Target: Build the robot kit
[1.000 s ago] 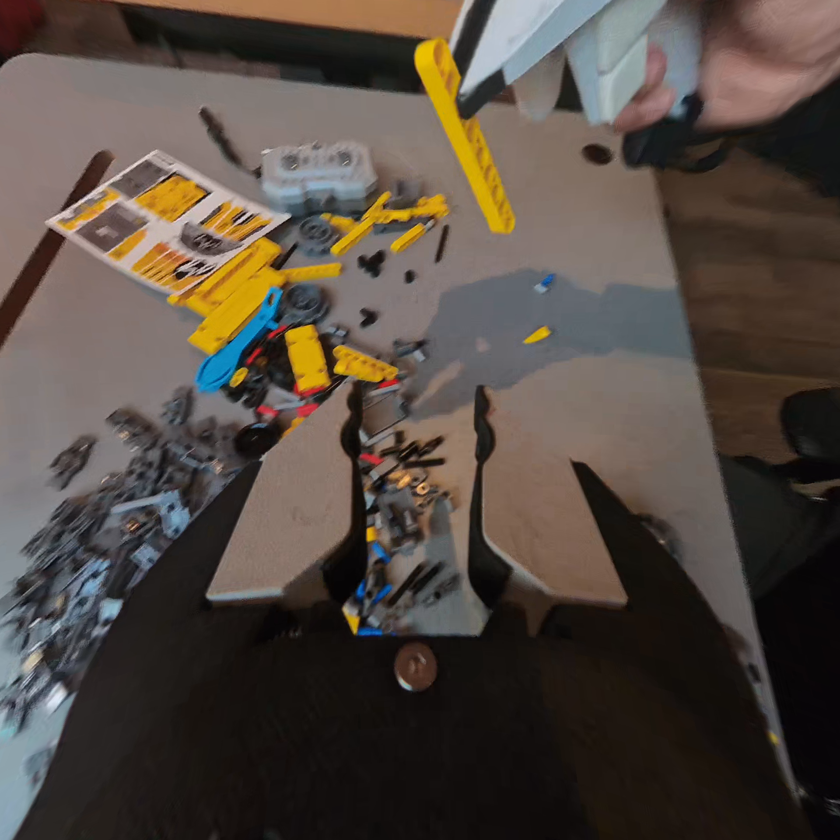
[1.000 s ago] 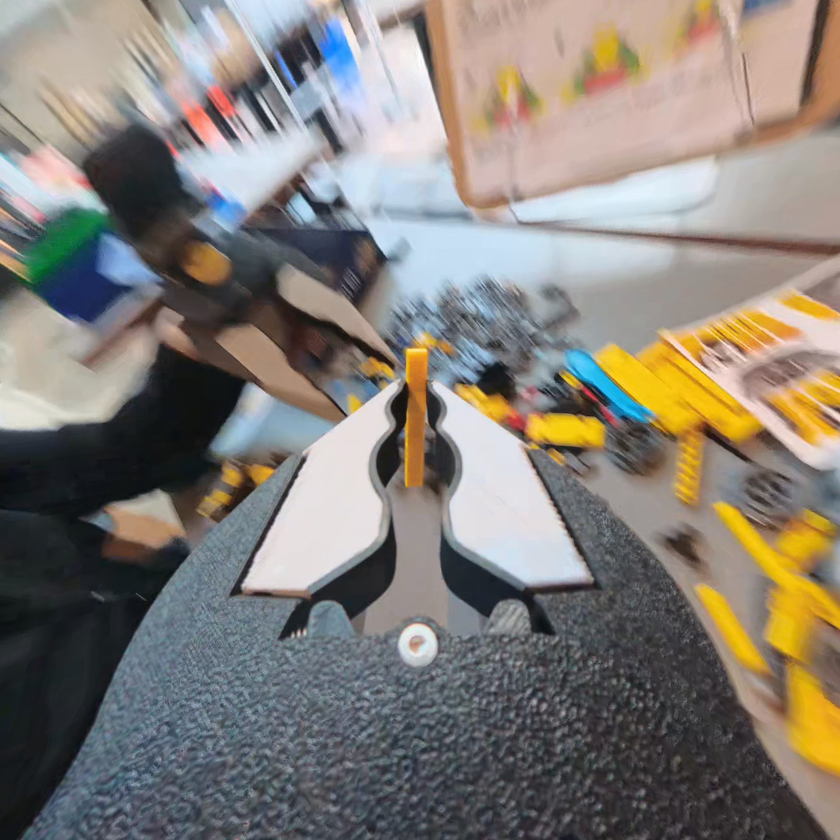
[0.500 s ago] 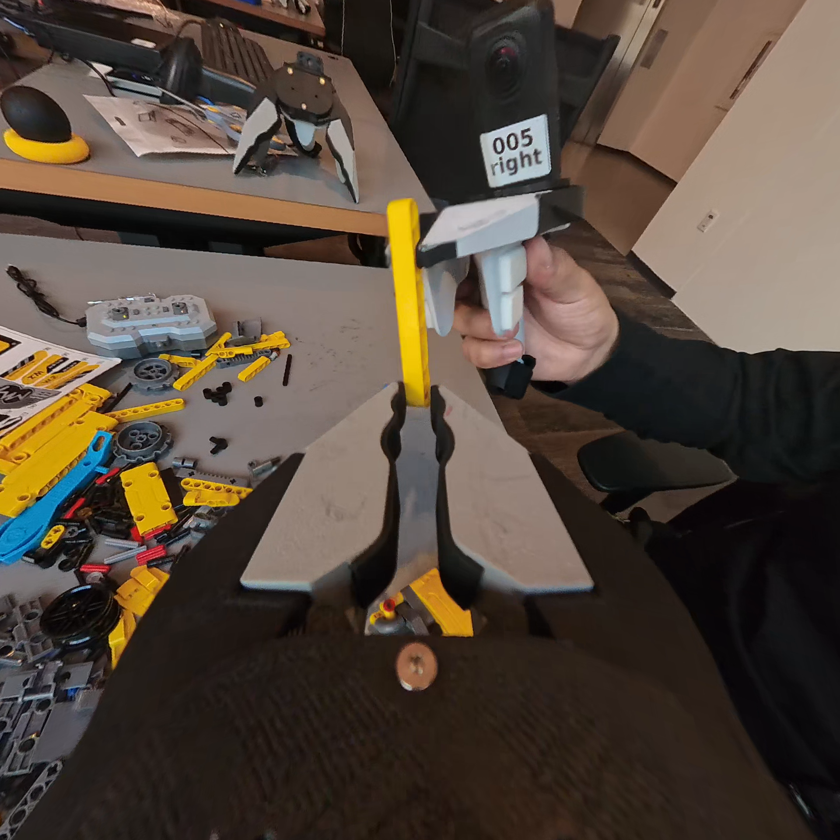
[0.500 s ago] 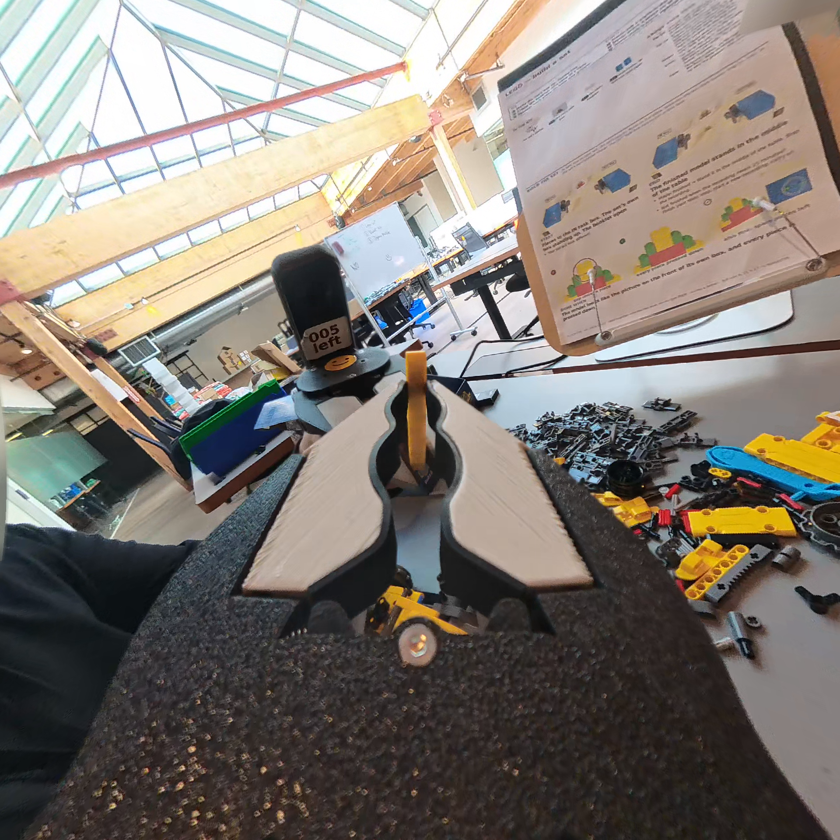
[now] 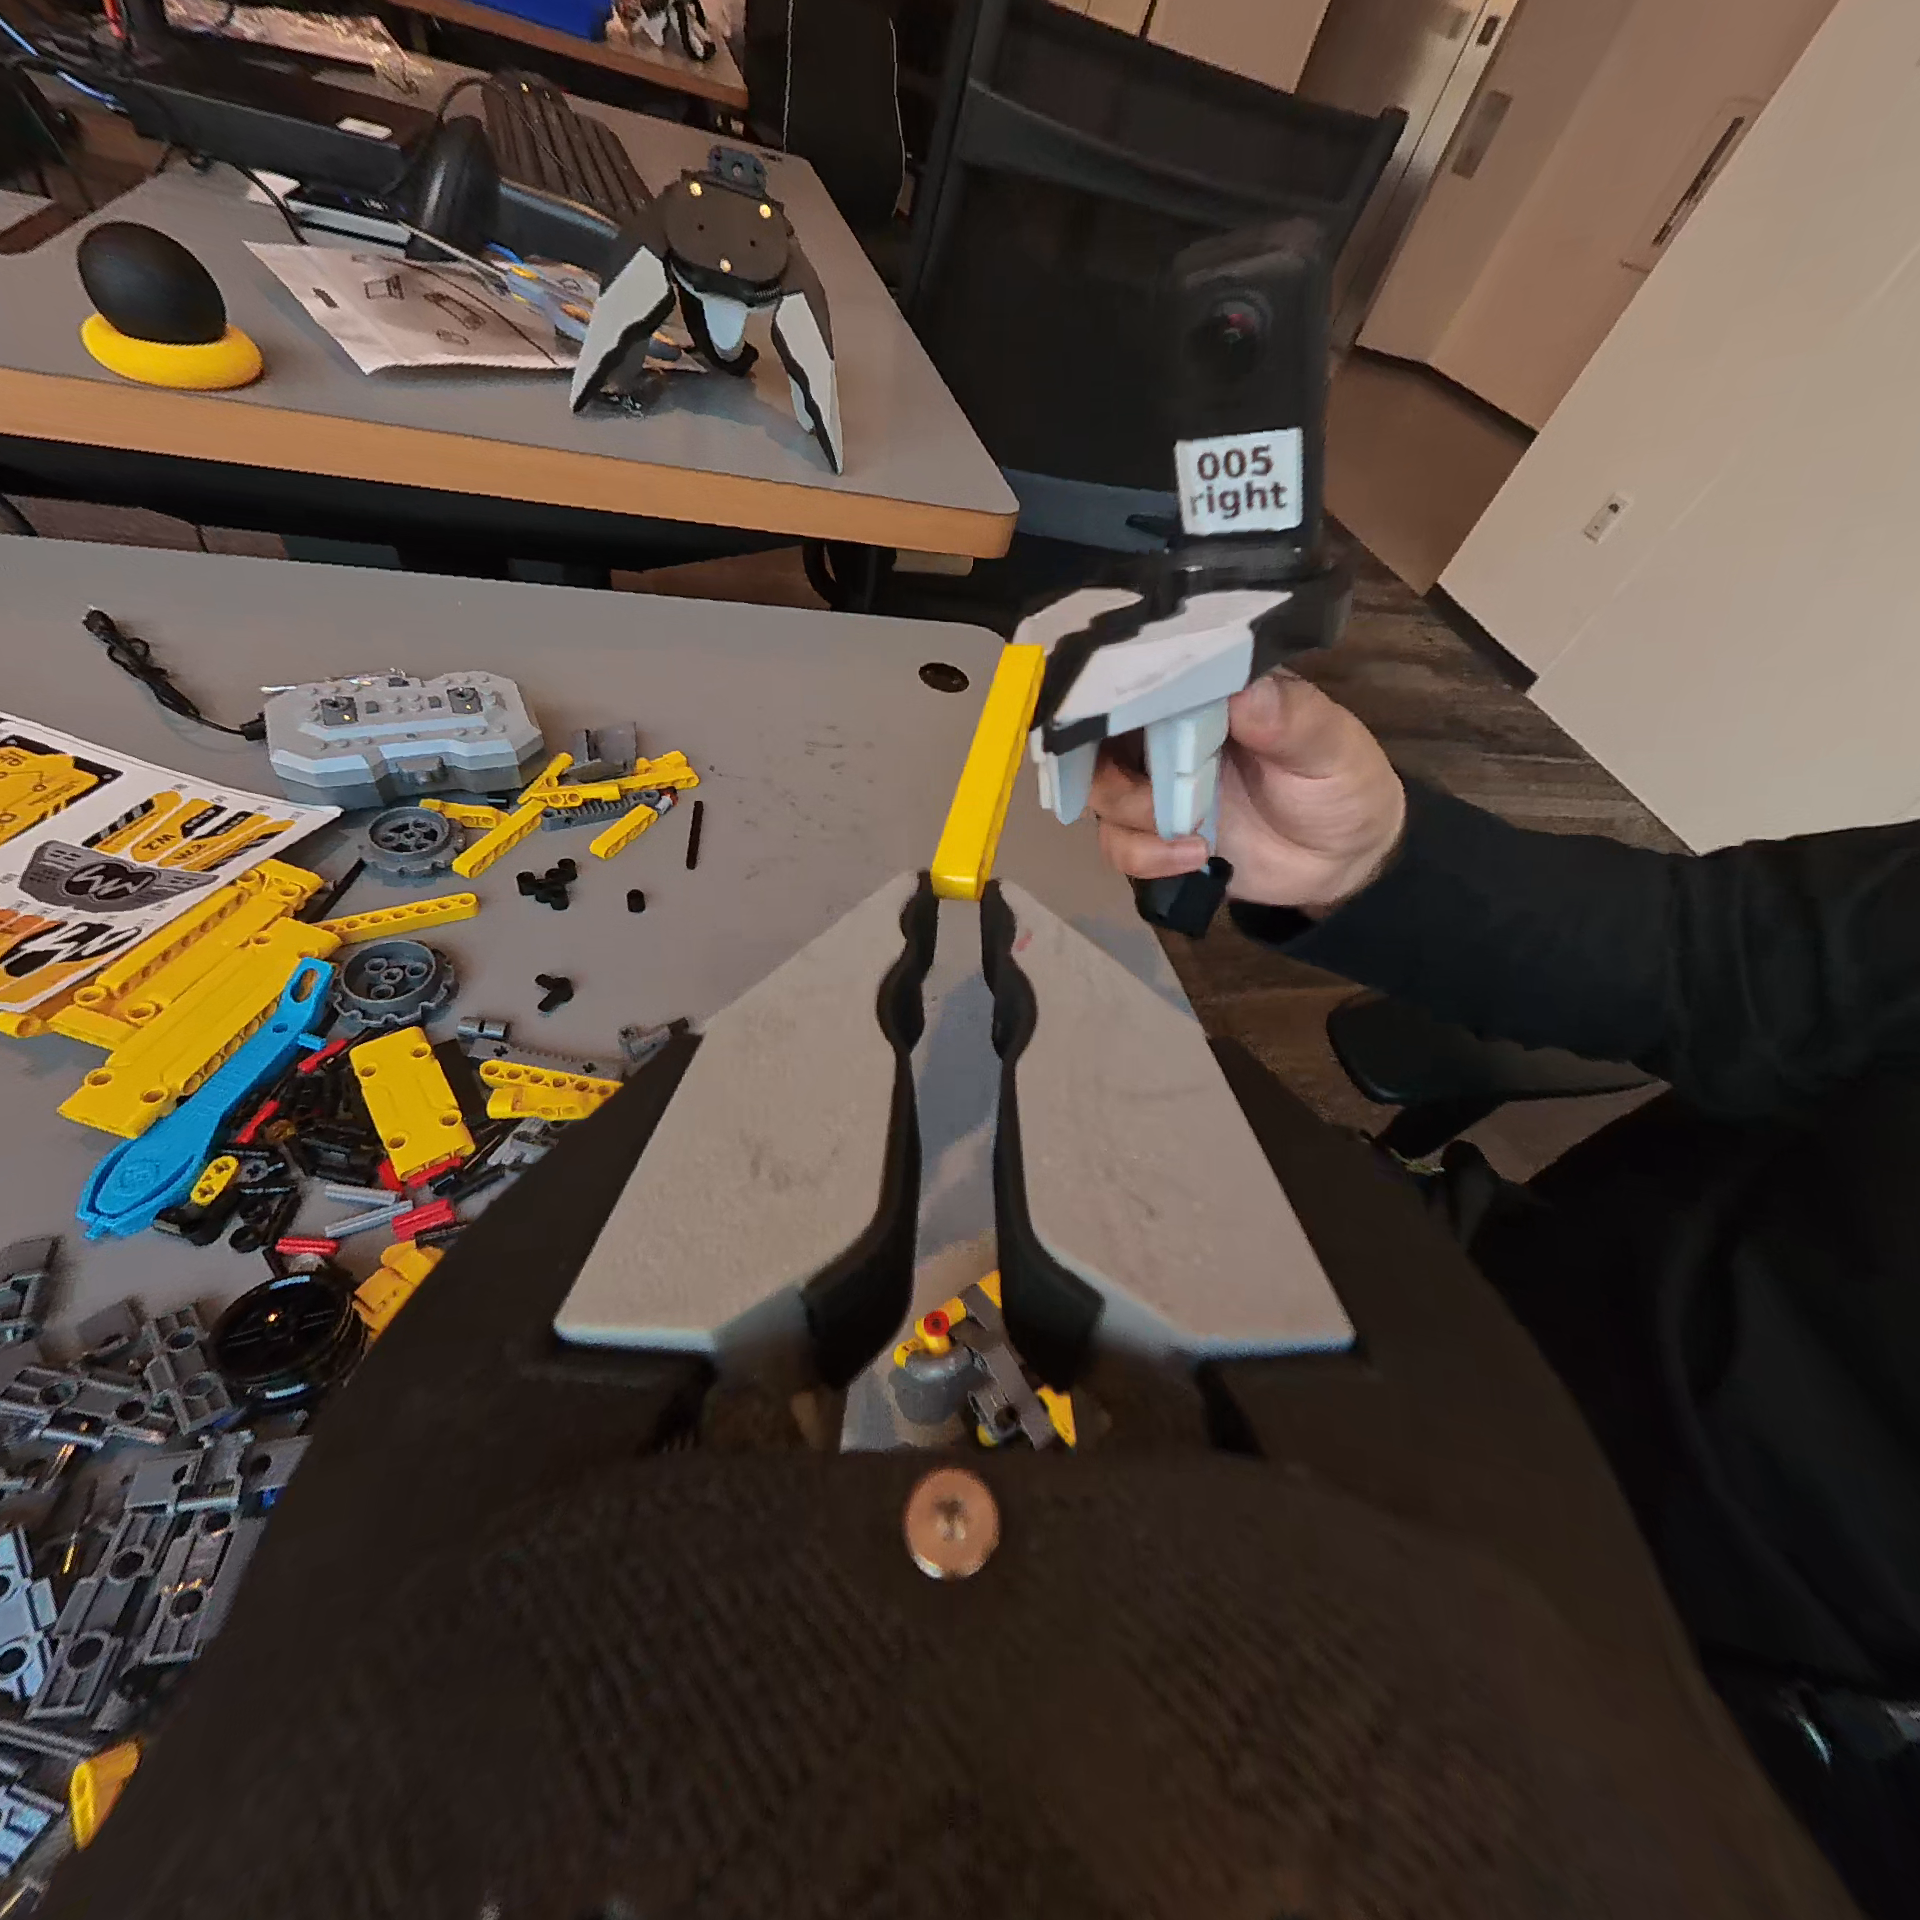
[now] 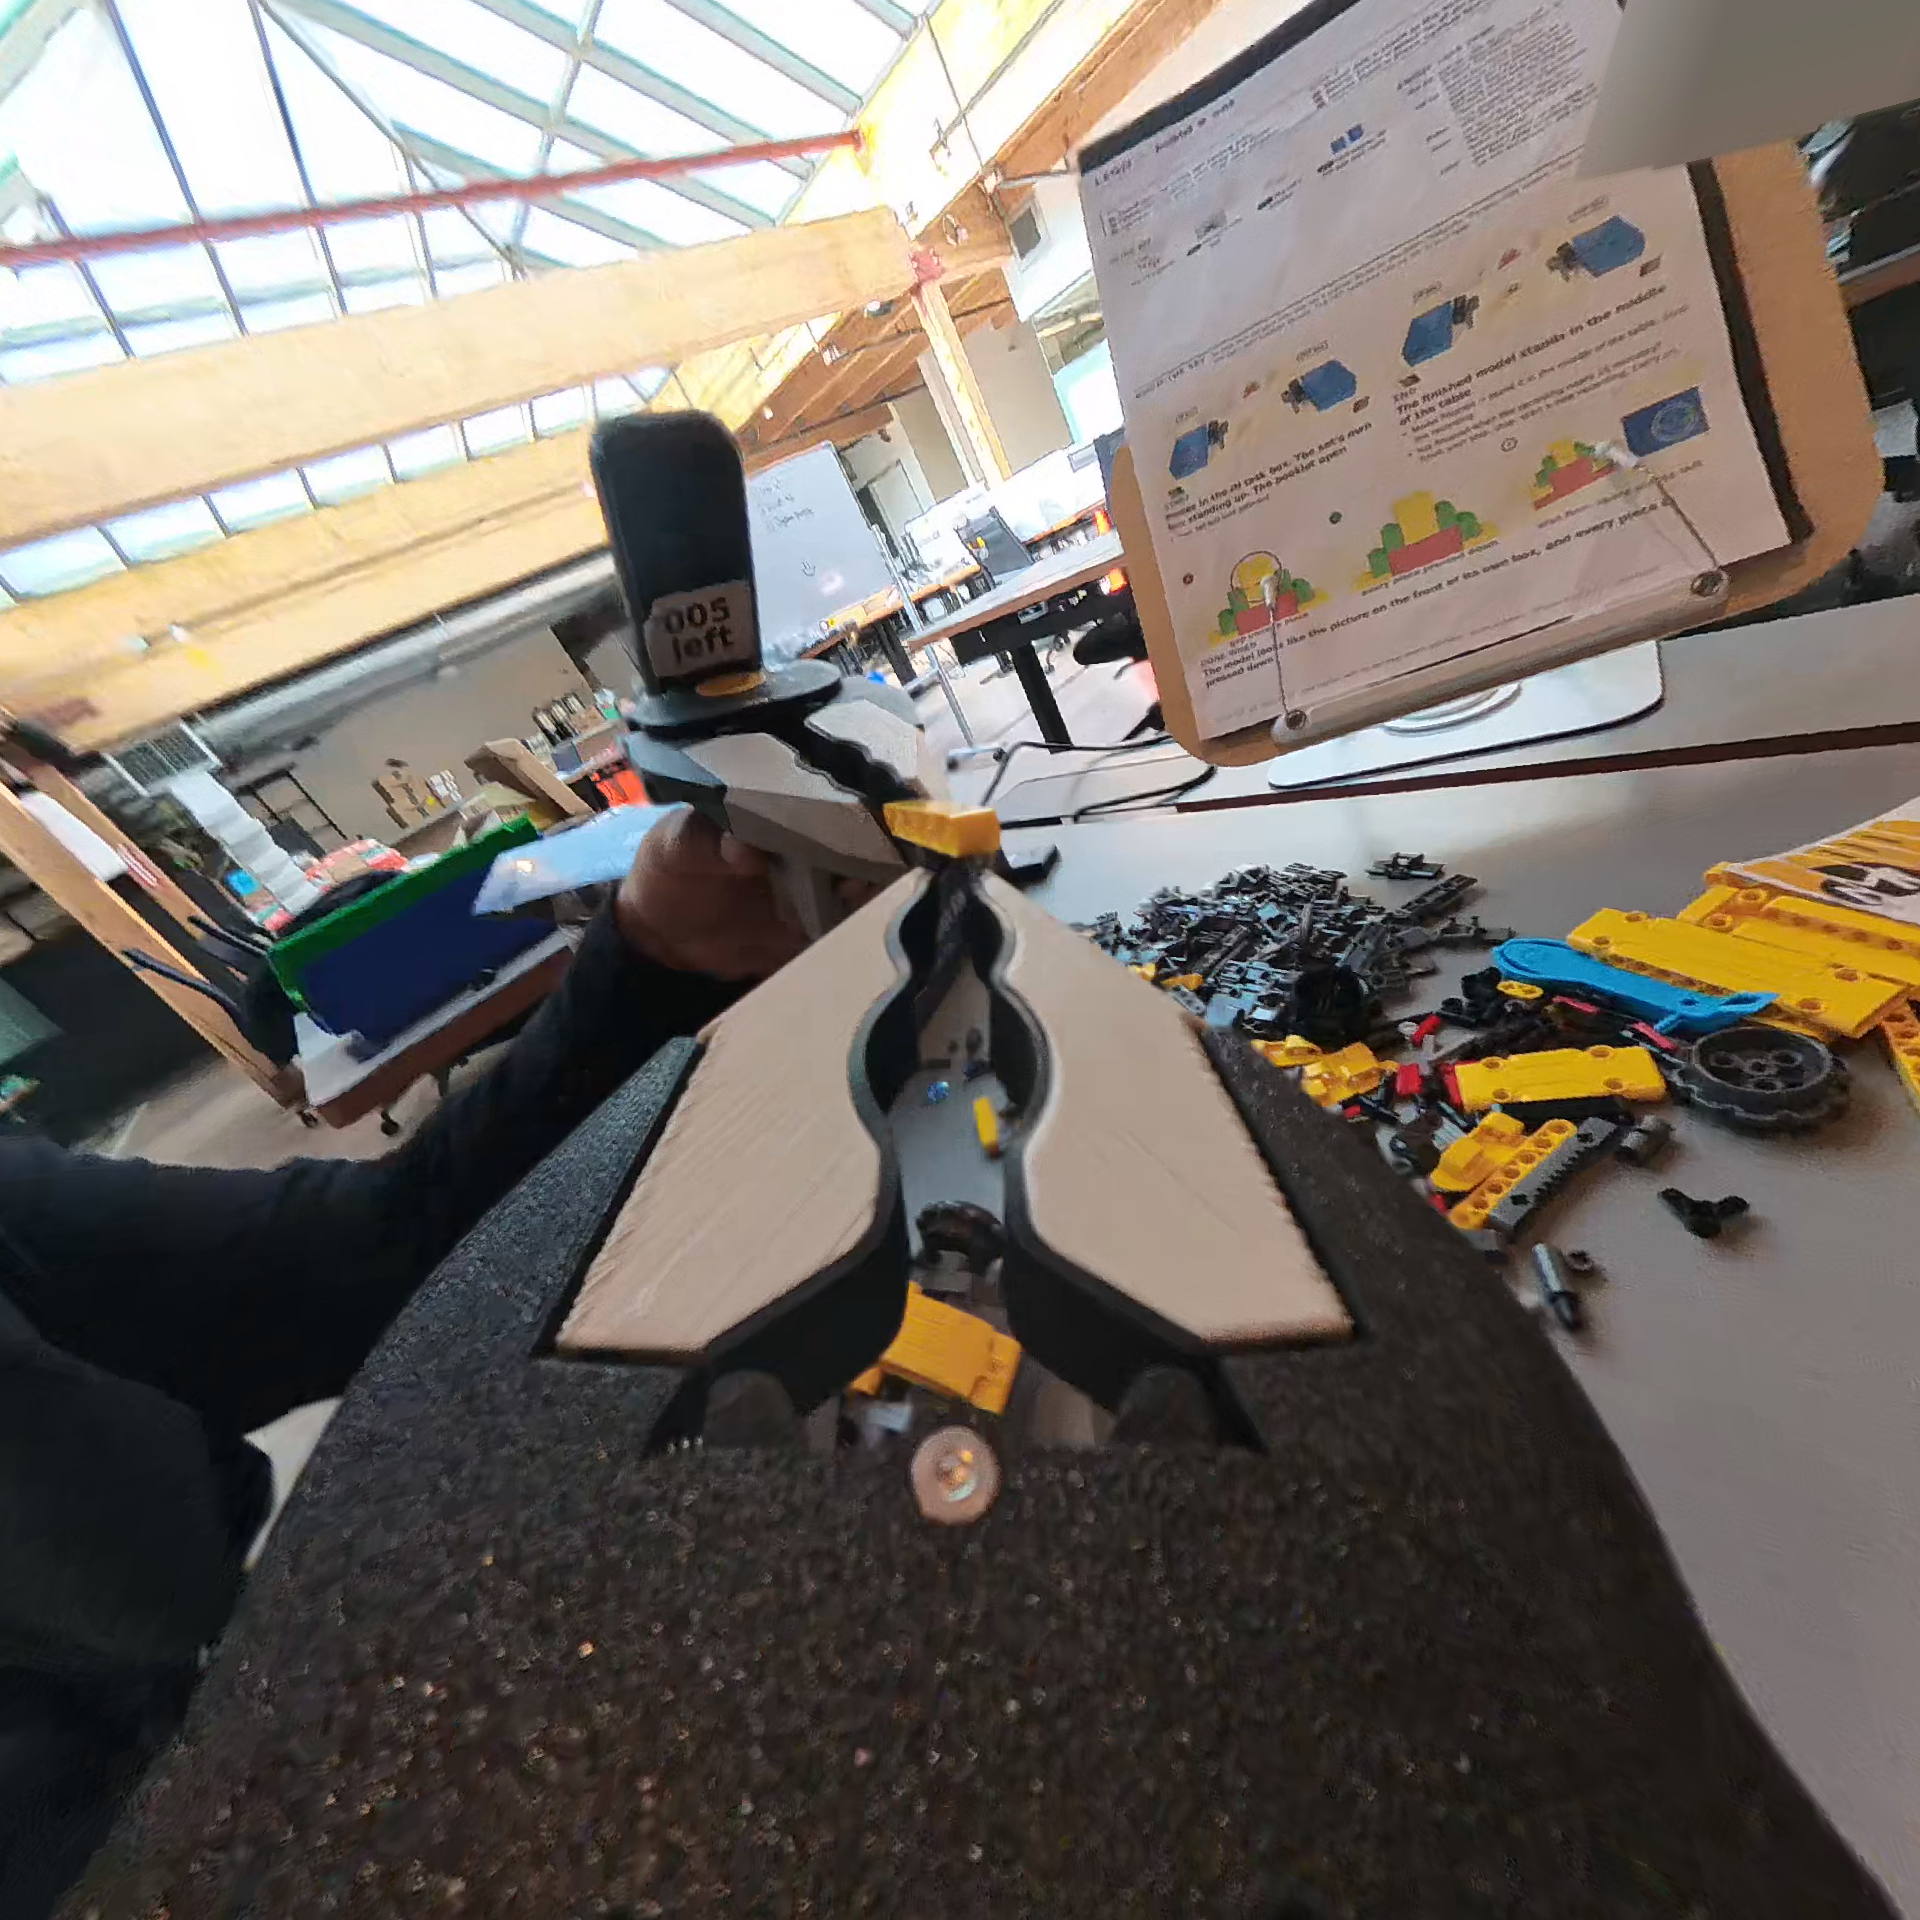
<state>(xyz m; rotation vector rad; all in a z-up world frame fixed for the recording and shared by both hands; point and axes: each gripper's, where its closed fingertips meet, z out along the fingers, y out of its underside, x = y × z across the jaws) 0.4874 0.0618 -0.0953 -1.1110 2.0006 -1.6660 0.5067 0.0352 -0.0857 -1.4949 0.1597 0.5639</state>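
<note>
A long yellow beam [image 5: 982, 774] hangs in the air above the grey table [image 5: 831, 675], leaning to the right. My left gripper [image 5: 954, 888] is shut on its lower end. My right gripper [image 5: 1042, 670], held in a hand, is shut on its upper end. In the right wrist view the beam [image 6: 940, 828] looks short, just past my right gripper [image 6: 953, 881], with the left gripper [image 6: 883, 821] on it from the left. A small yellow and grey assembly [image 5: 966, 1371] lies on the table below my left fingers.
Loose parts cover the table's left: yellow beams [image 5: 197, 997], a blue piece [image 5: 208, 1101], a grey hub [image 5: 400, 727], a sticker sheet [image 5: 114, 831], a dark grey pile [image 5: 94, 1403]. A spare gripper [image 5: 717, 291] sits on the far table. An instruction board [image 6: 1434, 416] stands behind. My right fingertips sit around 4 centimetres from my left ones. My left tips are roughly 25 centimetres from the blue piece [image 5: 208, 1101]. Seen from the right wrist view [image 6: 1599, 974] as well.
One second ago my left gripper was open over the parts; it has risen and shut on the beam's lower end. Since half a second ago the beam has tilted from upright to leaning right.
</note>
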